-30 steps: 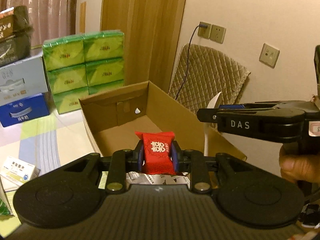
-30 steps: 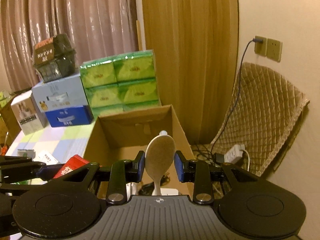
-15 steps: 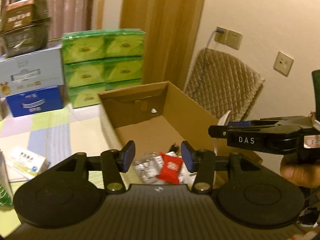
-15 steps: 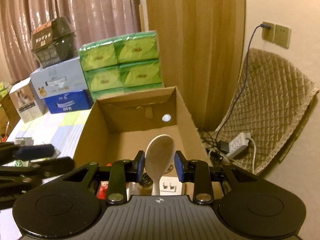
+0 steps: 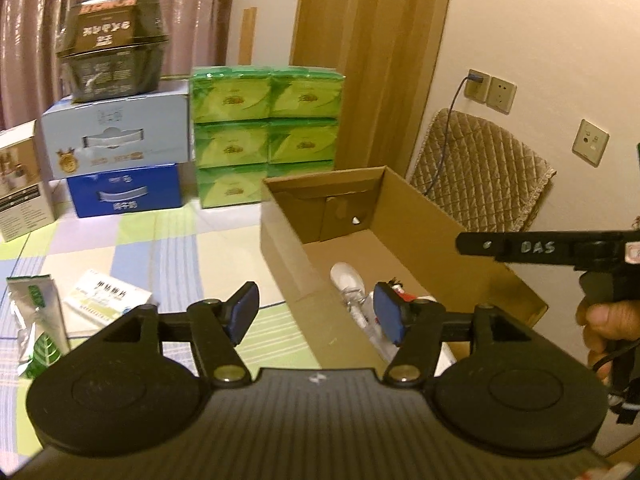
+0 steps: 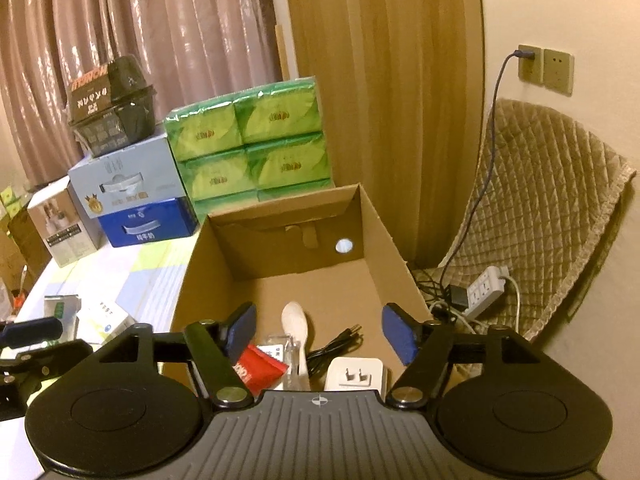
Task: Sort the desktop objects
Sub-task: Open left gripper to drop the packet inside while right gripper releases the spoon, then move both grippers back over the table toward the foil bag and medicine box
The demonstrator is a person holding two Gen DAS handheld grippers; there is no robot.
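Behind the table, curtains hang. Both grippers [image 5: 316, 316] [image 6: 318, 332] have just been opened, nothing between; spoon [image 6: 295, 322] lies in box [image 6: 370, 216]; medicine pack [image 5: 107, 298] at 9 o'clock should be approached next.

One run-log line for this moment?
left tongs: opening, empty | right tongs: opening, empty | spoon, red packet: in cardboard box

Matt brown cardboard box [image 6: 384, 236]; glossy film-wrapped green tissue packs [image 6: 248, 148]; quilted cloth chair cover [image 6: 552, 208]; matt plastic spoon [image 6: 296, 324].
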